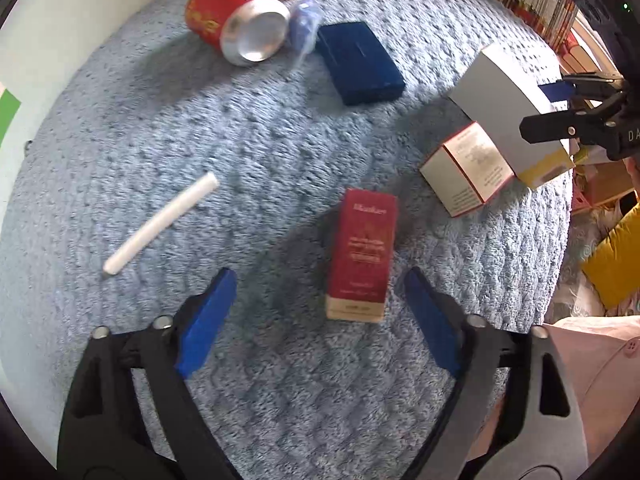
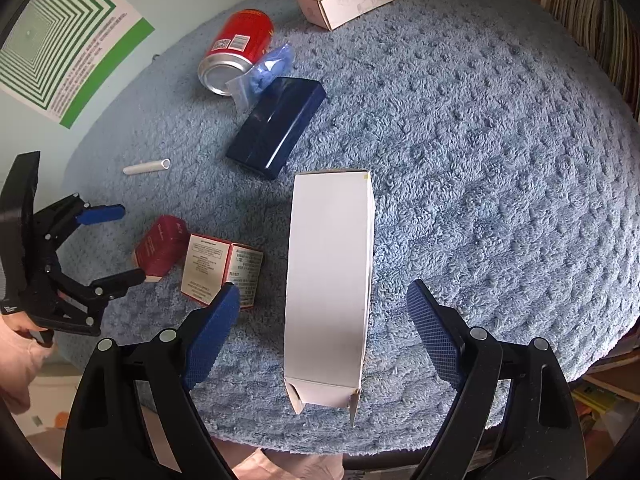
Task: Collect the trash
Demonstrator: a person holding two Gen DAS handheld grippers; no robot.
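Both jaws gape wide w/ nothing held: left gripper [image 1: 320, 316] around red box [image 1: 362, 254], right gripper [image 2: 324, 332] around long white box [image 2: 330, 280]. No trash picked up yet; can [image 1: 236, 20], navy box [image 1: 358, 62], white tube [image 1: 160, 224] etc. all lie on blue mat [image 1: 200, 128].

a can [image 2: 236, 52] lies on the rug [image 2: 480, 140], a flat box [image 2: 276, 126] just beside it.

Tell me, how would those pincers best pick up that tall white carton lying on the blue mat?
Across its two long sides, near the middle, coming from straight above. The white carton lies flat and lengthwise between the open right gripper, and its narrow width fits the gap. The near end has loose open flaps, so avoid gripping there.
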